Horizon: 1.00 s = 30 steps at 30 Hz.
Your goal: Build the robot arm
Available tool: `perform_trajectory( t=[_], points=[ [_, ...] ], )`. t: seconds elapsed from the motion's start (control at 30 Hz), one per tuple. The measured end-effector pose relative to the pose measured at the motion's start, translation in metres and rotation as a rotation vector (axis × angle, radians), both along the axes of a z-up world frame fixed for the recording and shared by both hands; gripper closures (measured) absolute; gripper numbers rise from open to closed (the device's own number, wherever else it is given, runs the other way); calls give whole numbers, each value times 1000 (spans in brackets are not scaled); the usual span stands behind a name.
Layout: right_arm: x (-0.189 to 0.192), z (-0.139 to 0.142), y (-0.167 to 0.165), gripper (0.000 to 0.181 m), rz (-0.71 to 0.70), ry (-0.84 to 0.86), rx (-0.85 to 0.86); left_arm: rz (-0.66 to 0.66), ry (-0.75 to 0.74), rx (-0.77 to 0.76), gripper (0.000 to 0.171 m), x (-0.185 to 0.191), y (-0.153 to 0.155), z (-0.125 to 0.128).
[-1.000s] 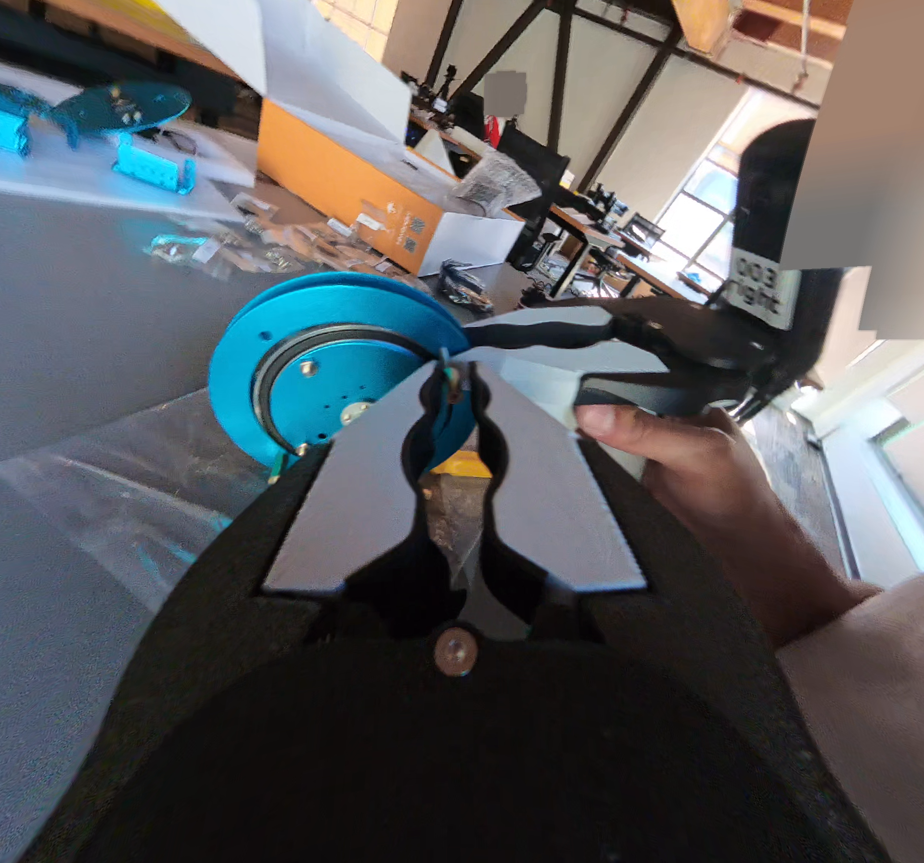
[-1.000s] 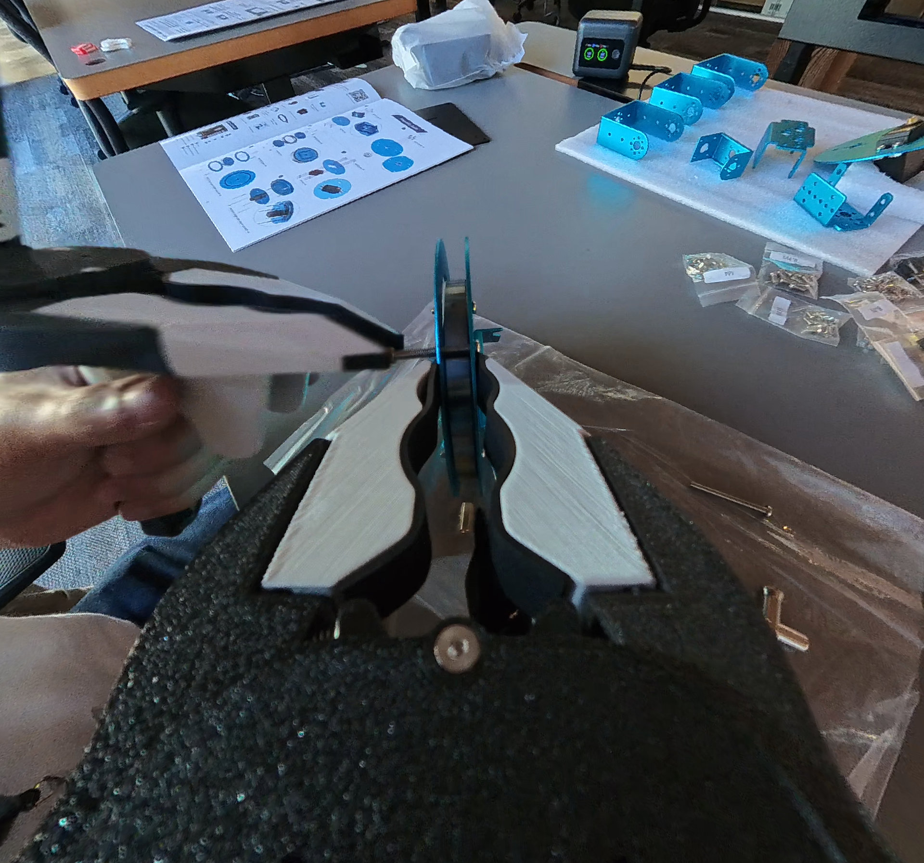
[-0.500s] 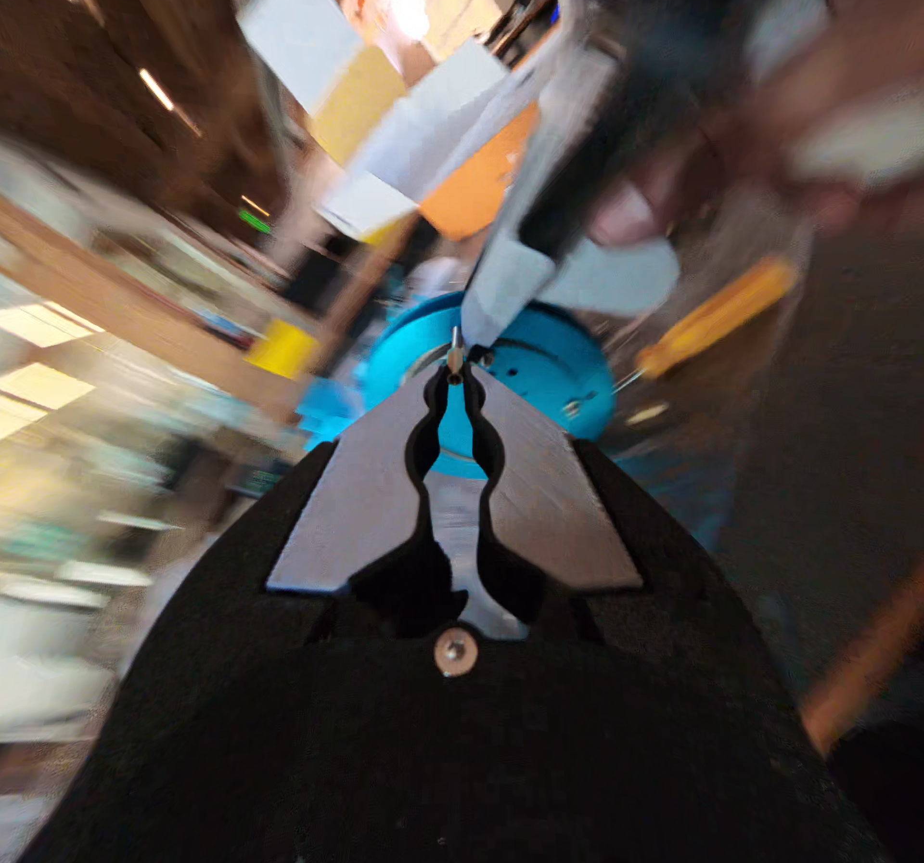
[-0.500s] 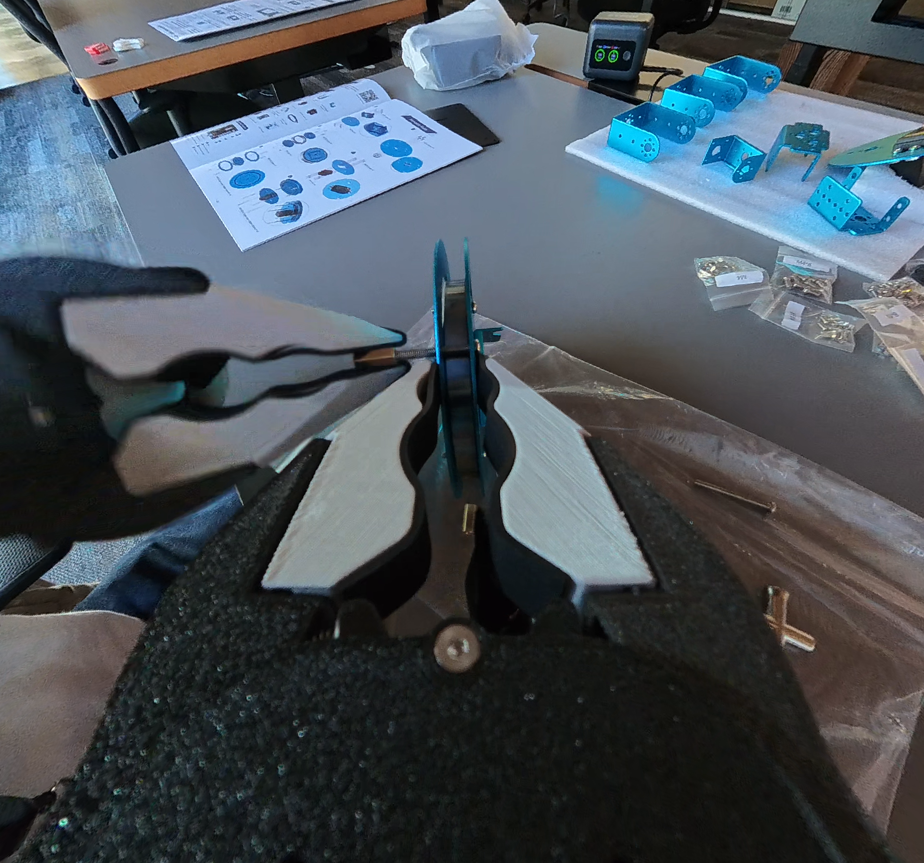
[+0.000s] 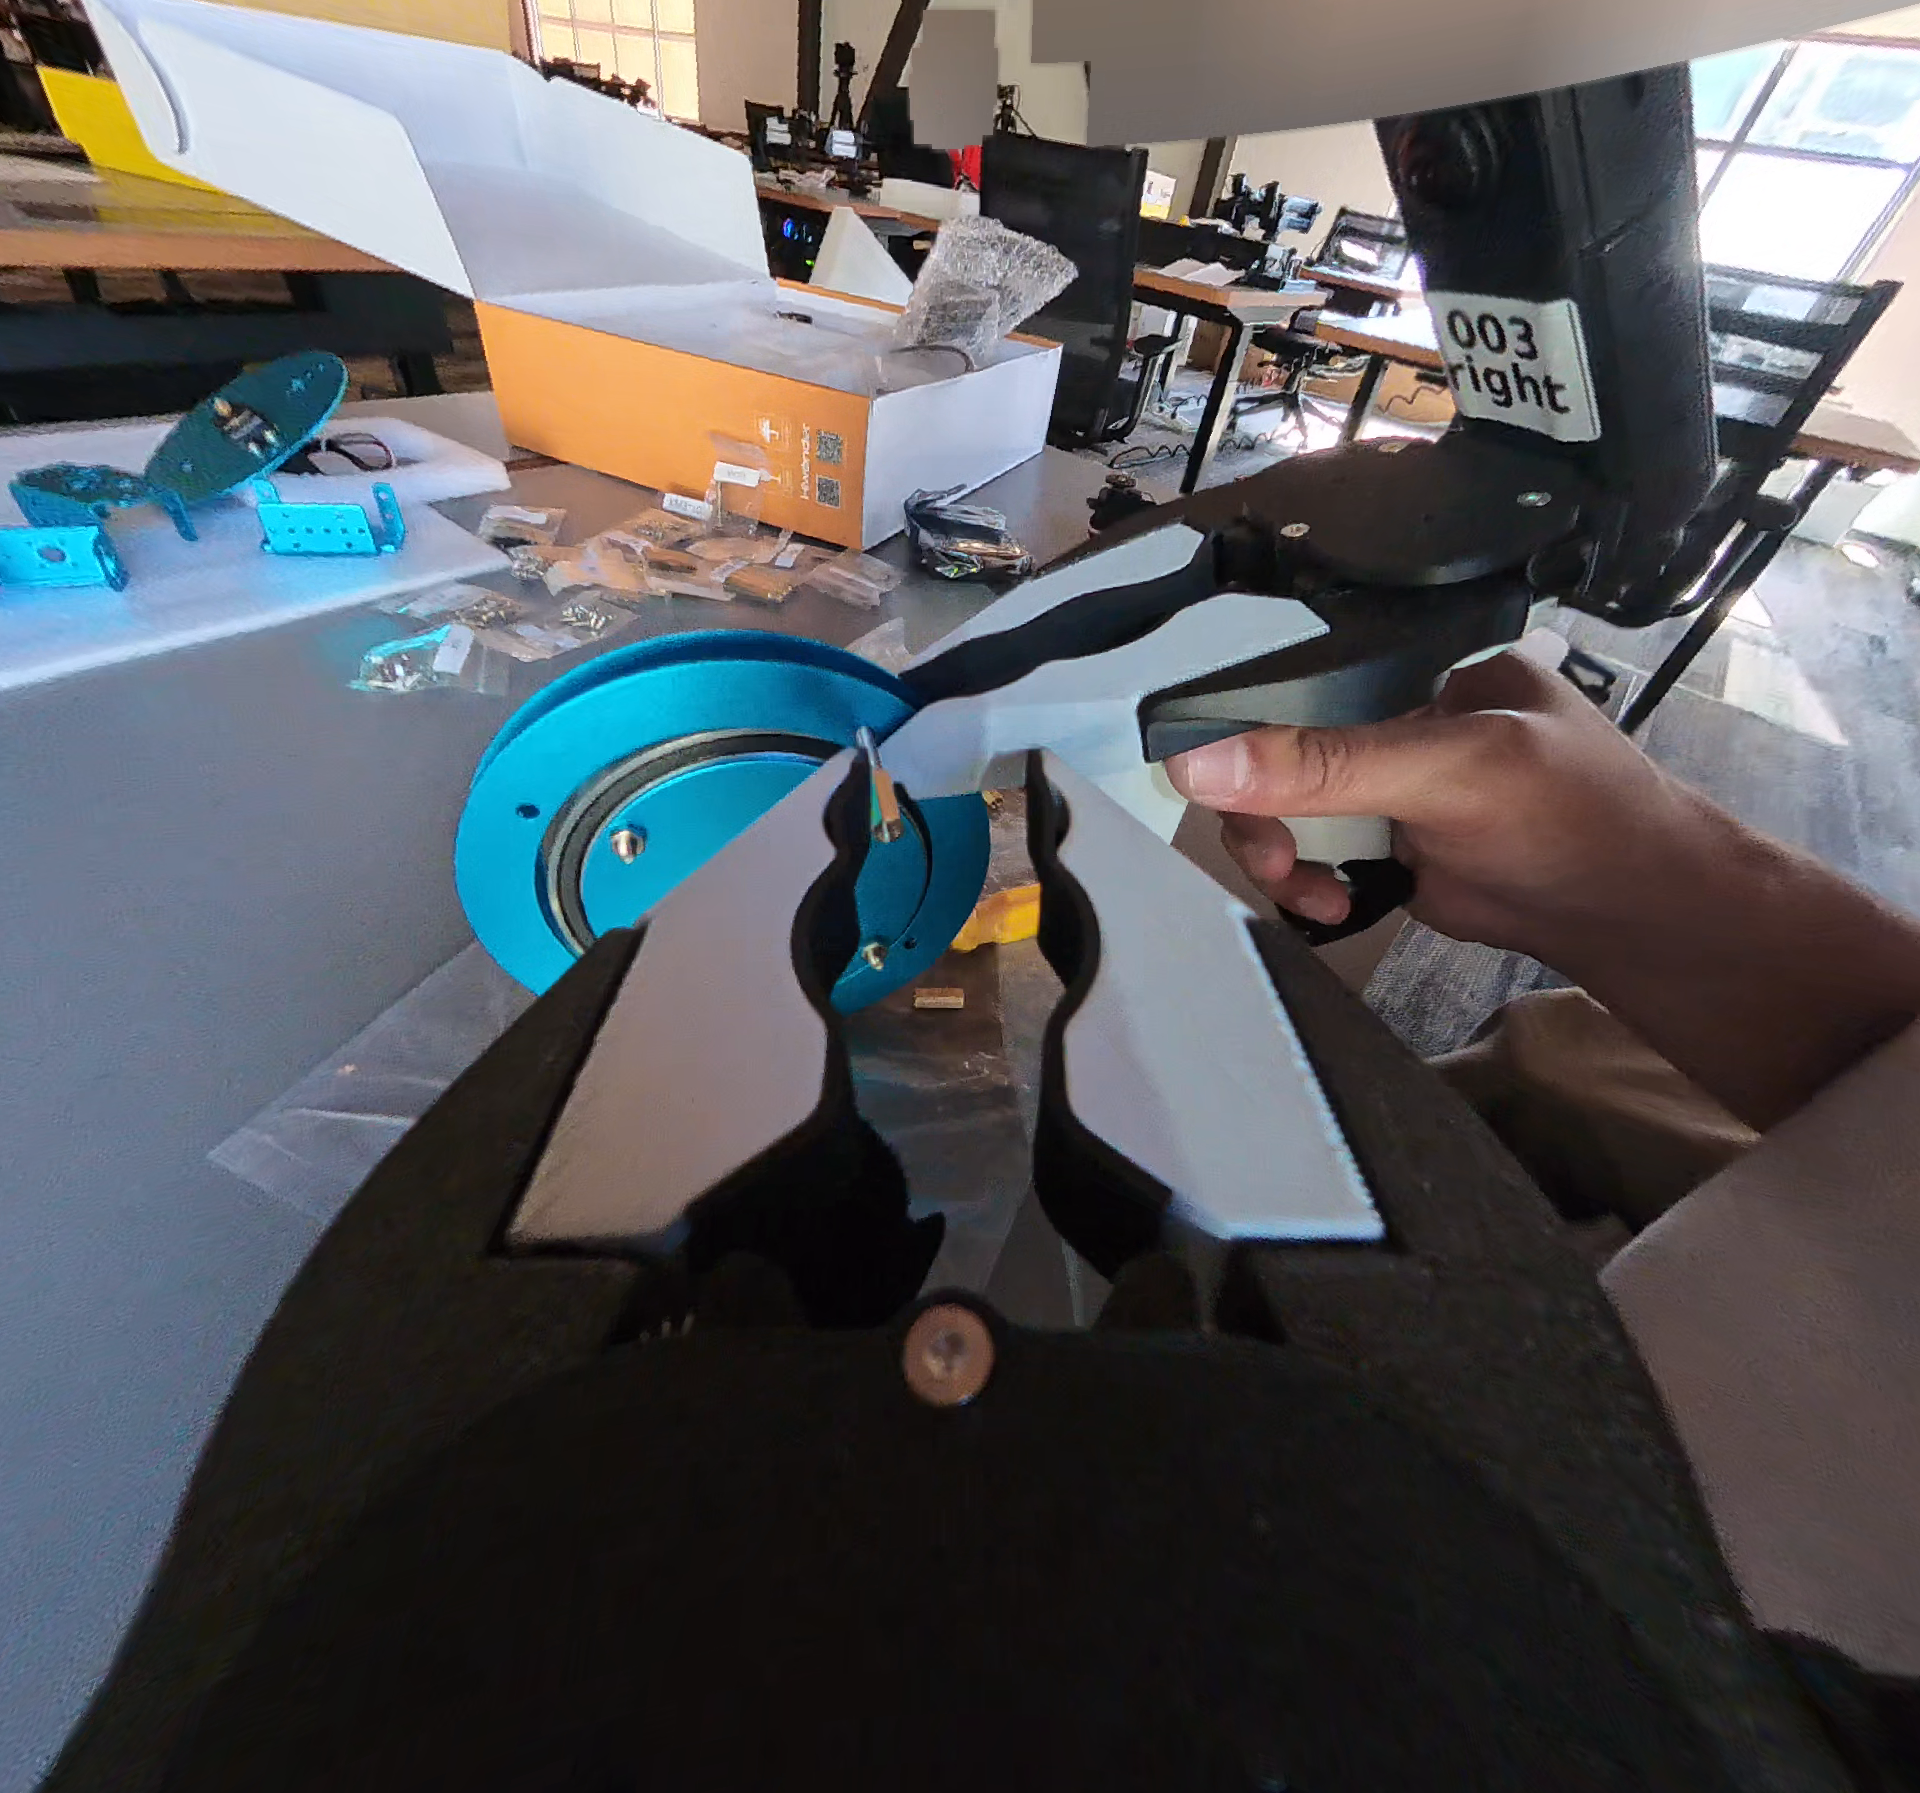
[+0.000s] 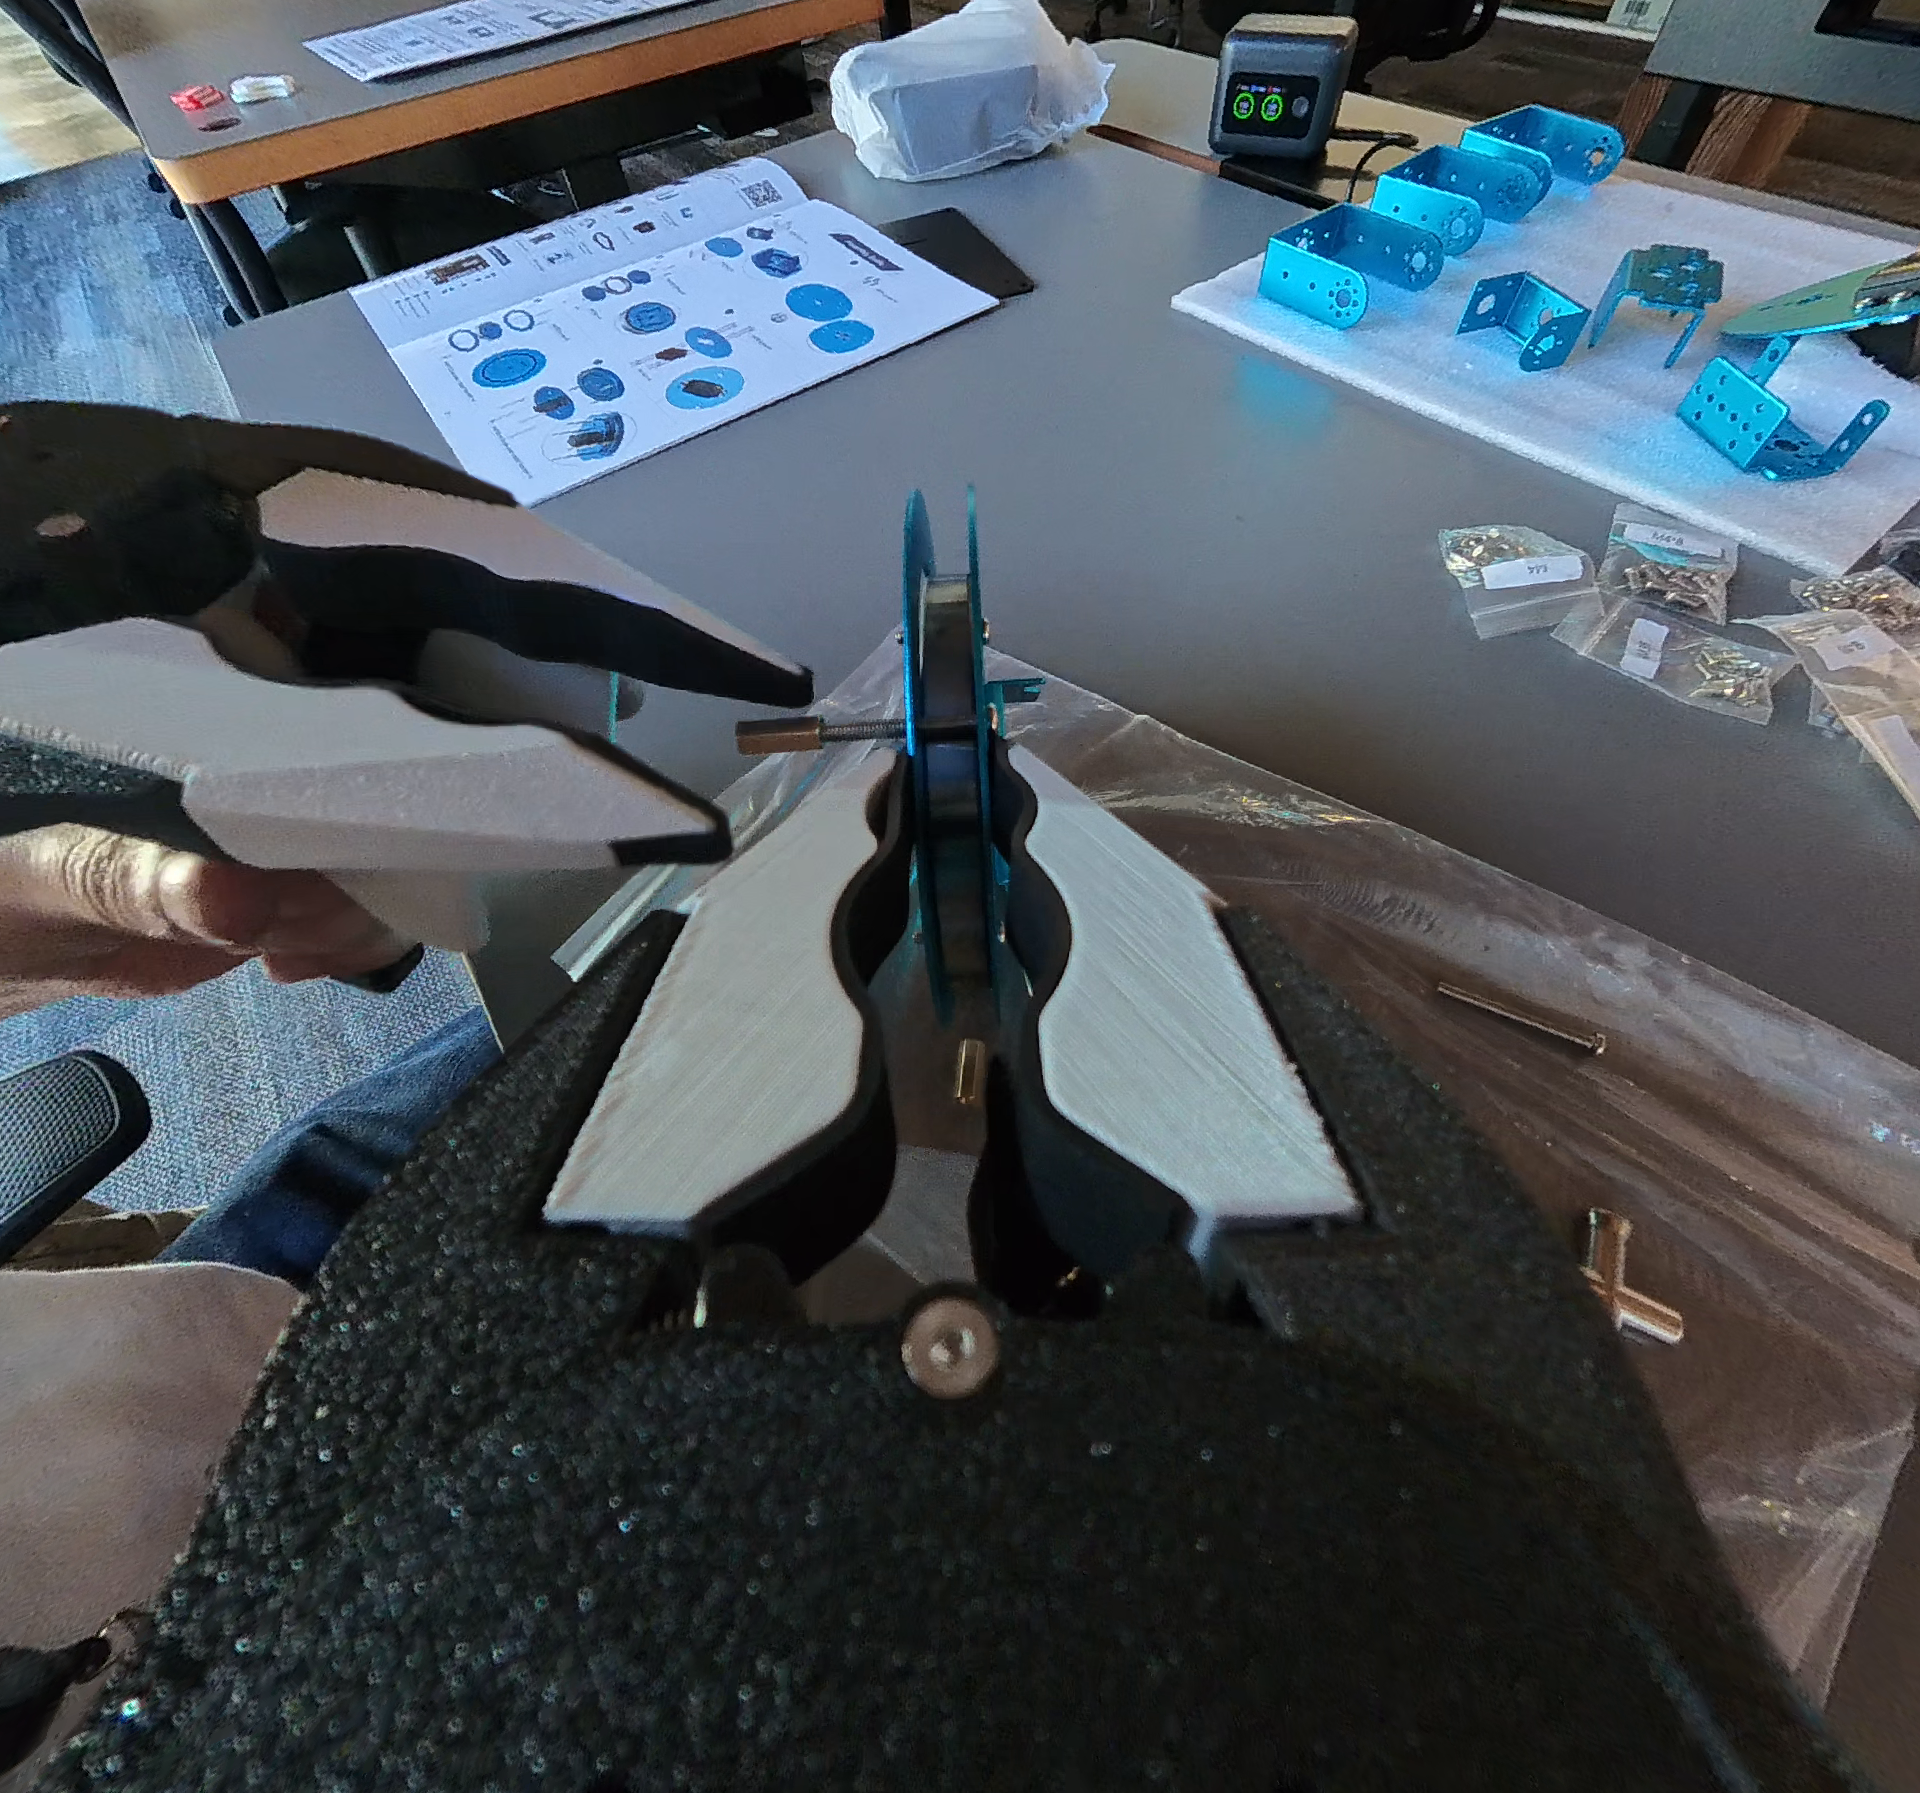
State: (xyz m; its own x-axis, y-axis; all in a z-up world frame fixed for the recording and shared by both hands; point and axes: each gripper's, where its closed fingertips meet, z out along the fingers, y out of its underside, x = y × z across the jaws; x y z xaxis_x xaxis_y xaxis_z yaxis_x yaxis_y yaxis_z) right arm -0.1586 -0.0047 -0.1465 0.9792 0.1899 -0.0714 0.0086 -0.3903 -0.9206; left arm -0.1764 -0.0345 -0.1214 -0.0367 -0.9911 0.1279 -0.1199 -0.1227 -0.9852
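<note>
Clamped edge-on between the fingers of the right gripper is a blue anodised metal disc assembly with a black bearing ring, held upright just above a clear plastic sheet spread at the near edge of the grey table. A thin screw with a small brass hex standoff on its end is seen poking sideways out of the disc face, only partly threaded by the look of it.

The left gripper is held right next to that standoff with its fingers spread and nothing pinched between them, so the standoff is supported by its threads alone.

What could go wrong, as a guess: the standoff could be knocked crooked or cross-threaded if it's nudged by an open fingertip. It could also be dropped onto the plastic, where a loose brass standoff and a long pin are already lying. The disc might be rotated in the grip too, since only its rim is squeezed.
</note>
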Motion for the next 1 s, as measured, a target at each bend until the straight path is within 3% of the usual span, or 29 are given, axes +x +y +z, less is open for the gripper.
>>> perform_trajectory(
  t=[0.13, 0.27, 0.4, 0.47, 0.5, 0.57, 0.7, 0.77, 0.87, 0.9, 1.0],
  points=[
    [-1, 0, 0, 168, 3, -1, 1, -33, -54, 124, 153, -1, -16, 17],
    [0, 0, 0, 168, 2, 7, 2, 71, 32, 117, 143, -4, 12, -1],
    [-2, 0, 1, 168, 6, -2, -1, 10, 66, 96, 143, -1, 0, -11],
    [-1, 0, 1, 168, 9, 5, -3, 0, 34, 164, 140, -2, -8, -3],
    [-1, 0, 1, 169, 6, 4, -1, -21, -3, 187, 150, -4, -15, 5],
    [-1, 0, 0, 168, 6, 4, -2, -2, -23, 213, 150, -6, -14, 13],
    [-2, 0, 1, 169, 6, 3, -2, 66, 55, 124, 142, -4, 13, -7],
    [-2, 0, 1, 168, 7, -1, -3, 32, 80, 115, 141, -1, 8, -13],
    [-2, 0, 0, 168, 8, 3, -5, 18, 56, 180, 133, 1, -6, -6],
    [-1, 0, 0, 168, 7, 7, -4, -13, 13, 181, 148, -1, -13, 3],
    [-2, 0, 0, 168, 6, 2, -4, 4, -23, 142, 148, -4, -9, 14]
  ],
)
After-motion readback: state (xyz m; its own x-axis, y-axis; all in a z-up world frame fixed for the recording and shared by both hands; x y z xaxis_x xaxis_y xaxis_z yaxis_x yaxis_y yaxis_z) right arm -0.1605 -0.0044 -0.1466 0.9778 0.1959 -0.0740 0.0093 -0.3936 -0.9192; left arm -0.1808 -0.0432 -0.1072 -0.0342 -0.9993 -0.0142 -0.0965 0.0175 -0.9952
